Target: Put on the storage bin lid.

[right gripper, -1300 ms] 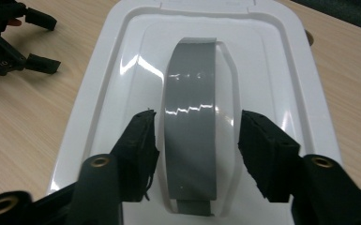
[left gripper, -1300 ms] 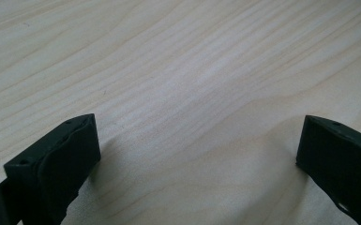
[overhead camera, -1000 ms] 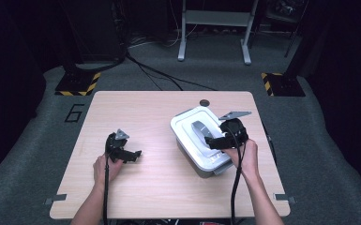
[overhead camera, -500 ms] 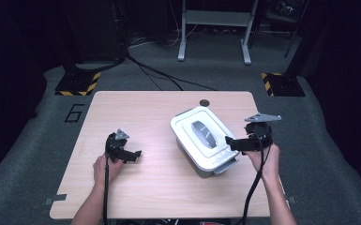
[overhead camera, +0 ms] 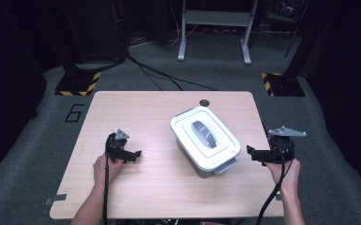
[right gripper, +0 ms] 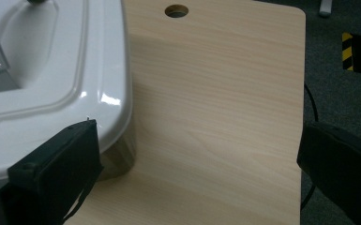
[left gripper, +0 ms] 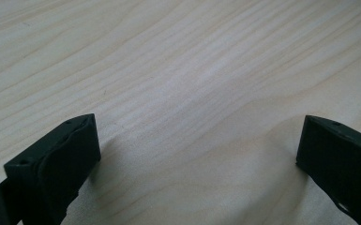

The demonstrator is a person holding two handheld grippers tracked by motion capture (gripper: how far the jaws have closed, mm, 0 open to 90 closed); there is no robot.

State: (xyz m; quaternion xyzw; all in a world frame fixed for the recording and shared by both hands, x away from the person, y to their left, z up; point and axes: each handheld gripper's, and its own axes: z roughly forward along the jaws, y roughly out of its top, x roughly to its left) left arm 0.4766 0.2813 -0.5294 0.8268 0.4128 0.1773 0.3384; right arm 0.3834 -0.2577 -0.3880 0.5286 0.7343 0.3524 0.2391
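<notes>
The white plastic box with a grey handle (overhead camera: 205, 138) sits near the desk's (overhead camera: 145, 108) right edge. Both the right gripper (overhead camera: 257, 155) and left gripper (overhead camera: 132, 155) stand wide, holding nothing. A careless reach could shove the box.

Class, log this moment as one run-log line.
white lidded plastic box: on wooden table | right tool: open, just opened, beside box, holding nothing | left tool: open, over bare wood
</notes>
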